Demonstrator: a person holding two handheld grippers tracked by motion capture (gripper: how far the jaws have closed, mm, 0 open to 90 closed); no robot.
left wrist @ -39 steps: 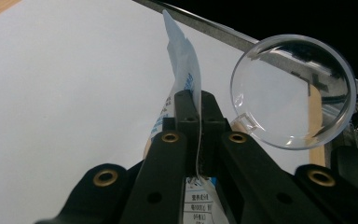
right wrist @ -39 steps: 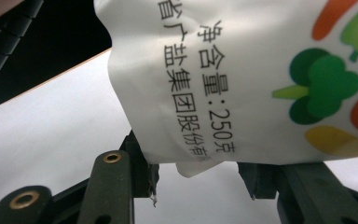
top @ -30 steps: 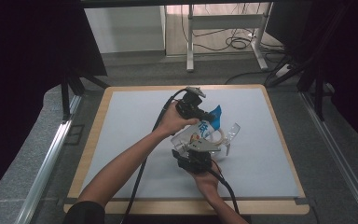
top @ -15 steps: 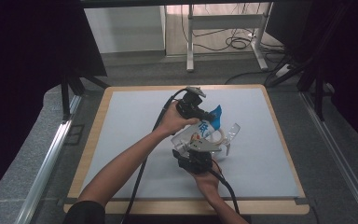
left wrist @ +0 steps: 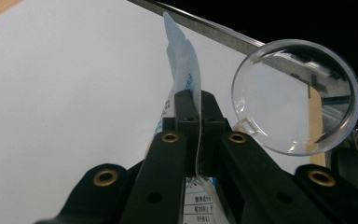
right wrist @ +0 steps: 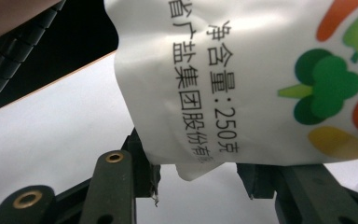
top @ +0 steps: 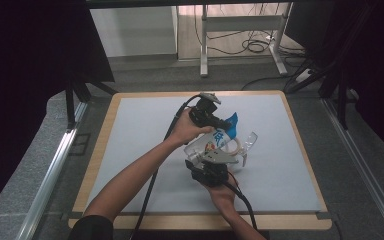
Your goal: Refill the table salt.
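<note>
While pouch (top: 223, 136) hangs mid-table above mat (top: 130, 130), long axis tilted, top toward far side: left gripper (top: 215, 121) clamped on top edge; right gripper (top: 214, 161) beneath bottom corner, jaws parted, nearer. Clear bowl (left wrist: 294, 95) just beside.

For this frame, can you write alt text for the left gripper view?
The left tool is shut on the thin edge of a white and blue pouch above a white table. A clear round dish sits to its right.
</note>
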